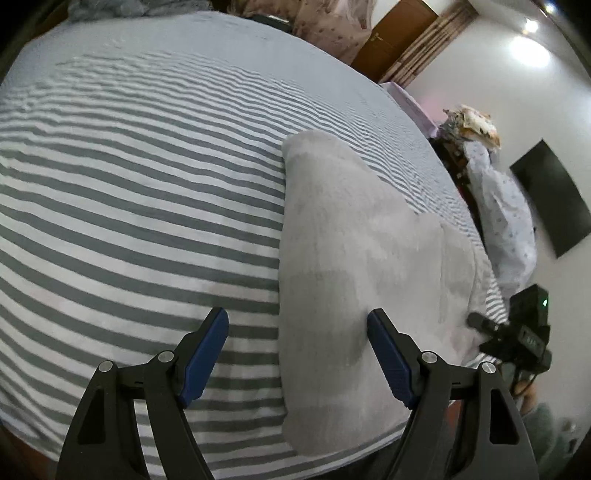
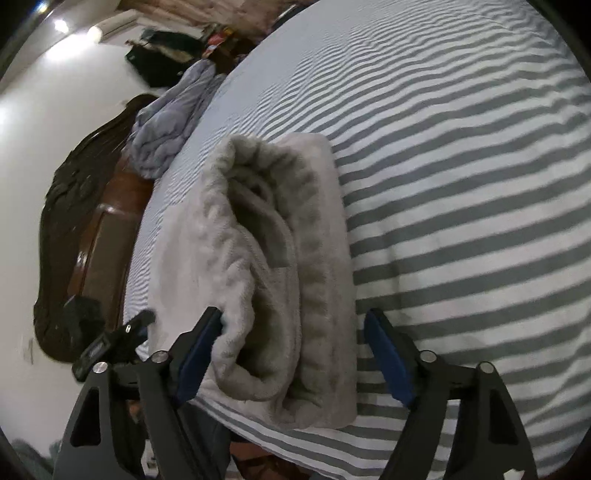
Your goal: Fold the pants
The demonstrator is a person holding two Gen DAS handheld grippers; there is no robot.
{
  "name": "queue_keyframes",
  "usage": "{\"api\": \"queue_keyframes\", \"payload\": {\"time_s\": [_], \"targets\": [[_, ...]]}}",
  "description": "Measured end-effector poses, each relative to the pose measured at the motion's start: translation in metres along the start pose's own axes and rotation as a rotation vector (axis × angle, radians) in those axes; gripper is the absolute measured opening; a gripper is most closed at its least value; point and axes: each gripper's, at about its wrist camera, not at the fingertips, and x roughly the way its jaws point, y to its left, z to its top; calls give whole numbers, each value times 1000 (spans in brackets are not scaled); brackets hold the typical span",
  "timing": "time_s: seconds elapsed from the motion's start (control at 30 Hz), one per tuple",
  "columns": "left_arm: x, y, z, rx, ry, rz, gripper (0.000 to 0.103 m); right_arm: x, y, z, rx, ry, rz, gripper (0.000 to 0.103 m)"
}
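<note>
The light grey fleece pants (image 1: 354,258) lie folded on the striped bed sheet (image 1: 140,206), a long flat shape in the left wrist view. My left gripper (image 1: 297,325) is open just above the pants' left edge near the bed's front. In the right wrist view the pants (image 2: 273,258) show as a folded stack with the ruffled waistband on top. My right gripper (image 2: 293,325) is open, its jaws astride the near end of the stack, holding nothing. The right gripper also shows at the far right of the left wrist view (image 1: 513,332).
The grey-and-white striped bed (image 2: 461,221) fills both views. A blue quilt (image 2: 166,125) is bunched at the bed's far side by a dark wooden headboard (image 2: 88,206). A wall, a door (image 1: 395,33) and a dark screen (image 1: 554,195) stand beyond the bed.
</note>
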Motion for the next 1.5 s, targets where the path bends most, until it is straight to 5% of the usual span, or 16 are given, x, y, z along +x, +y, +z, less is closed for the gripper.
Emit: {"api": "queue_keyframes", "payload": {"time_s": [0.3, 0.53, 0.6, 0.8, 1.1, 1.5], "targets": [[27, 9, 13, -24, 51, -79, 81, 14, -13, 10, -3, 43, 104, 72], [39, -6, 22, 50, 58, -70, 80, 27, -11, 22, -26, 57, 158, 74], [43, -15, 26, 86, 58, -64, 70, 30, -9, 25, -31, 60, 151, 74], [50, -26, 26, 98, 40, -27, 62, 34, 1, 27, -29, 38, 119, 73], [31, -26, 21, 77, 10, -4, 41, 23, 33, 17, 39, -41, -13, 50], [-6, -27, 42, 50, -54, -54, 35, 10, 80, 34, 20, -62, -9, 45]]}}
